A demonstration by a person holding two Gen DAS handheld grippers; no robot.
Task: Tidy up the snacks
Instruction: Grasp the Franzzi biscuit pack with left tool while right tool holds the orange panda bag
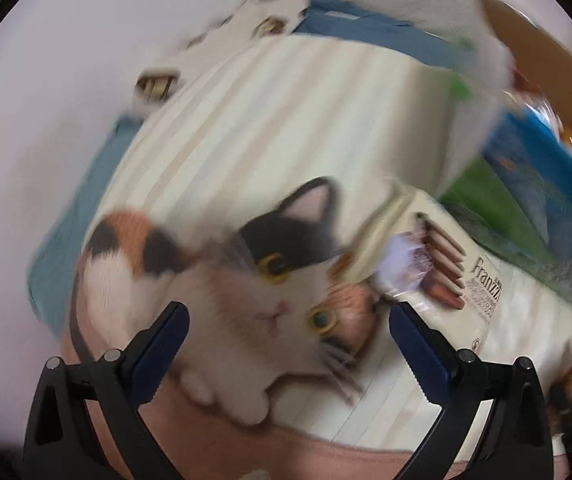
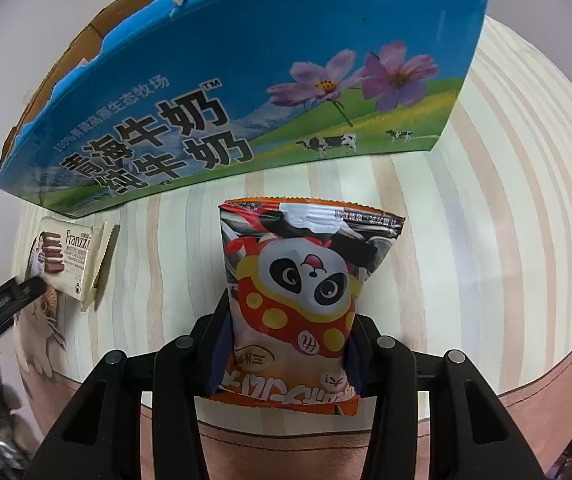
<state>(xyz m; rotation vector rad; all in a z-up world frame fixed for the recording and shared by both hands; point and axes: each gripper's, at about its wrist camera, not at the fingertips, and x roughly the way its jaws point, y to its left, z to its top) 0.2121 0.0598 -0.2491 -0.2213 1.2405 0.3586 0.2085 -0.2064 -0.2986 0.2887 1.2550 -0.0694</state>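
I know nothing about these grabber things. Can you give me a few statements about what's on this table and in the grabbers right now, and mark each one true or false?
1. The right gripper is closed on the panda snack bag. True.
2. The left gripper is holding the Franzzi cookie pack. False: its jaws stand open and empty, with the pack lying just beyond its right finger.
3. The blue milk carton box stands on the striped tablecloth beyond the panda bag. True.
4. The panda bag is already inside the blue box. False: it is outside, in front of the box's printed wall.
5. A cat picture is printed on the tablecloth. True.
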